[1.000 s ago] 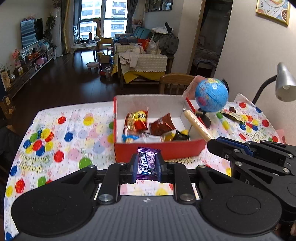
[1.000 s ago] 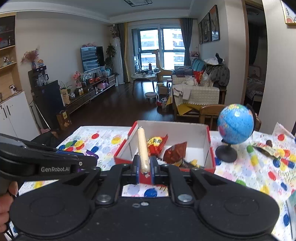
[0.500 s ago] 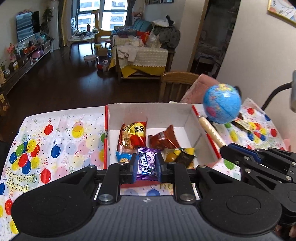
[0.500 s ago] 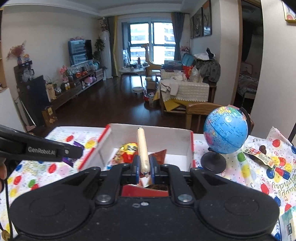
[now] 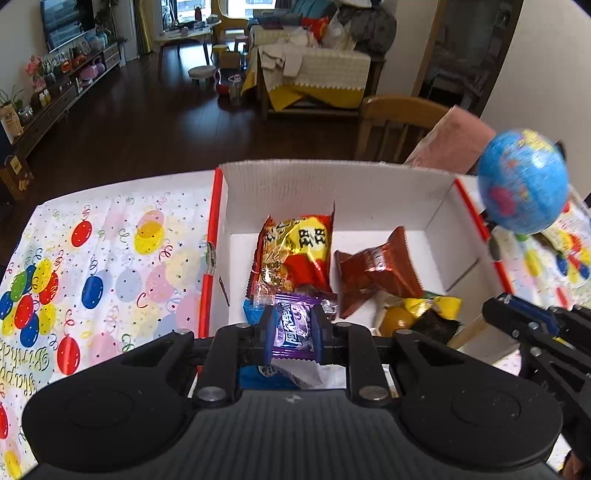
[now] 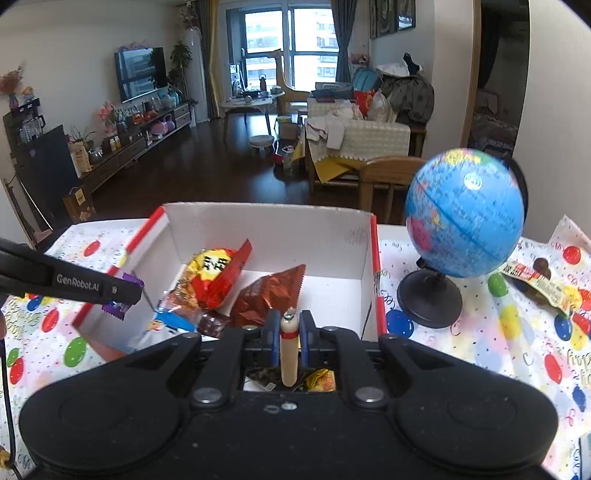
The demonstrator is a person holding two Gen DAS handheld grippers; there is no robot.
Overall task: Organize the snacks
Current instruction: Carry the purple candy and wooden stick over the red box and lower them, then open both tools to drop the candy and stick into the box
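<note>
My left tongs point(image 6: 122, 295) carry "GenRobot.AI" in pale letters along the arm. The balloon cloth point(image 5: 110, 266) on my bench reads "Birthday" in curly script at its near left edge. Print on the snack wrappers is too blurred to read.

Setting: private home, open living and dining room.
- Wall-mounted television point(image 6: 139, 73) above a long low media cabinet point(image 6: 129, 147) crowded with toys and flowers.
- Tall windows point(image 6: 286, 37) with curtains, city buildings outside.
- Dark wooden floor point(image 6: 192, 173).
- Sofa point(image 6: 369, 129) piled with laundry and bags.
- Small round side table point(image 6: 247, 103) with stools nearby.
- Wooden dining chair point(image 6: 388, 173) at the counter point(image 6: 461, 350), which wears a balloon-print birthday cloth.
- Desk globe point(image 6: 463, 218) standing on that cloth.
- Framed pictures point(image 6: 389, 14) on the wall.
</note>
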